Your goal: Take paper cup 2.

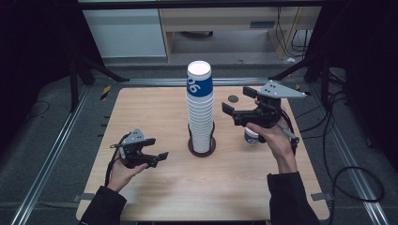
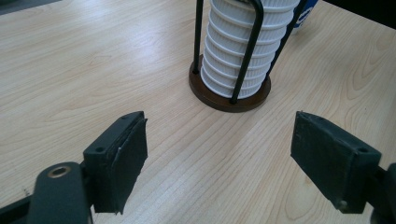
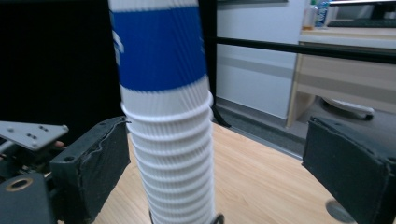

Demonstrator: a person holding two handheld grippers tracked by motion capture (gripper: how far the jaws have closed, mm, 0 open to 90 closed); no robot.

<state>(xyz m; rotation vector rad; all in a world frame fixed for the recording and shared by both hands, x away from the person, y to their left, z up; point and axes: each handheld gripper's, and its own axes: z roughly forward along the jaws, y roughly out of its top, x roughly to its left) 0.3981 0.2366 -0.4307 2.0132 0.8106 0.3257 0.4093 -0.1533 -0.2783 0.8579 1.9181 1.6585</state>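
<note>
Table [image 1: 155,183] of pale wood, dark room around it.
My left gripper [image 1: 152,157] and right gripper [image 1: 238,104] gape wide, empty, flanking the cup stack [image 1: 200,108].

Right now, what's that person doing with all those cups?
A person sits at a light wooden table holding a black two-jaw gripper in each hand. In the middle stands a tall stack of white-and-blue ribbed paper cups in a dark wire holder with a round brown base. The right gripper is raised beside the stack's upper part, jaws open and apart from it. The left gripper waits low over the table, open and holding nothing. One single white-and-blue paper cup stands behind the right hand.
</note>
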